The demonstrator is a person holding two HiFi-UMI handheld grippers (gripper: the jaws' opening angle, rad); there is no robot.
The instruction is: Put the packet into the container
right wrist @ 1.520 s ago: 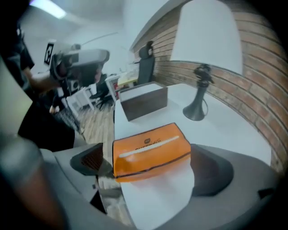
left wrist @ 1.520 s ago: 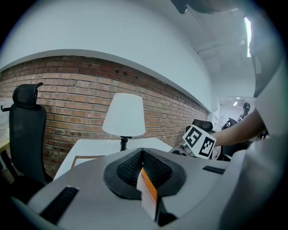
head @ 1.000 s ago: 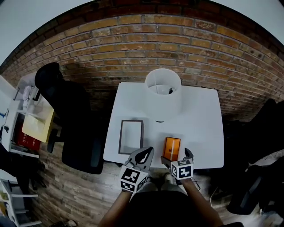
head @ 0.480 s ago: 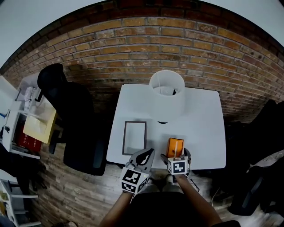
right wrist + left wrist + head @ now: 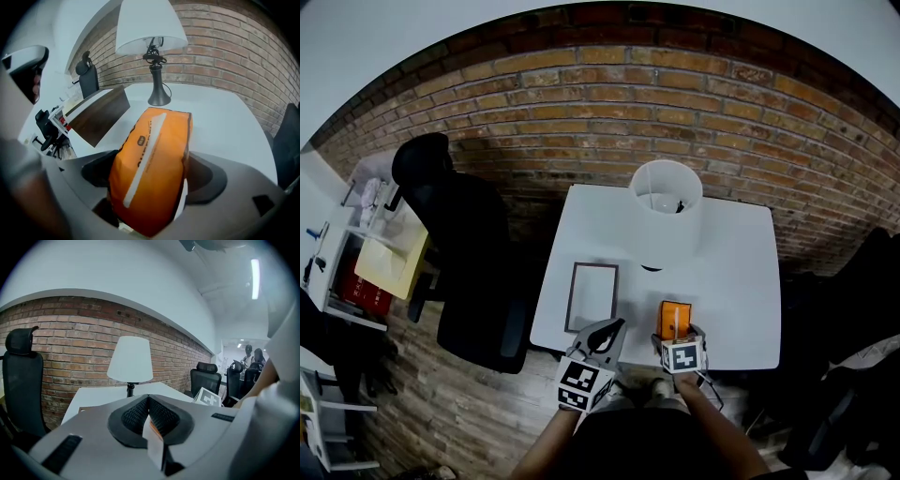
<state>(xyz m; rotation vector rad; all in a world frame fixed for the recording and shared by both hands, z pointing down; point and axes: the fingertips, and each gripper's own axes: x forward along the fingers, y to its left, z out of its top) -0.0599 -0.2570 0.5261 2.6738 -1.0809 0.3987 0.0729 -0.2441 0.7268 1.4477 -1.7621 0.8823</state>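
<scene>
While the jaws of my right gripper (image 5: 152,176) have just been closing, their pads now press the sides of the orange packet (image 5: 154,140), which lies on the white table (image 5: 731,281) near its front edge. At nine o'clock of it, my left gripper (image 5: 148,401) has its jaws shut together on nothing. From the packet, the dark-rimmed container (image 5: 592,295) lies at ten o'clock, apart from it. The lamp (image 5: 666,202) stands at twelve.
</scene>
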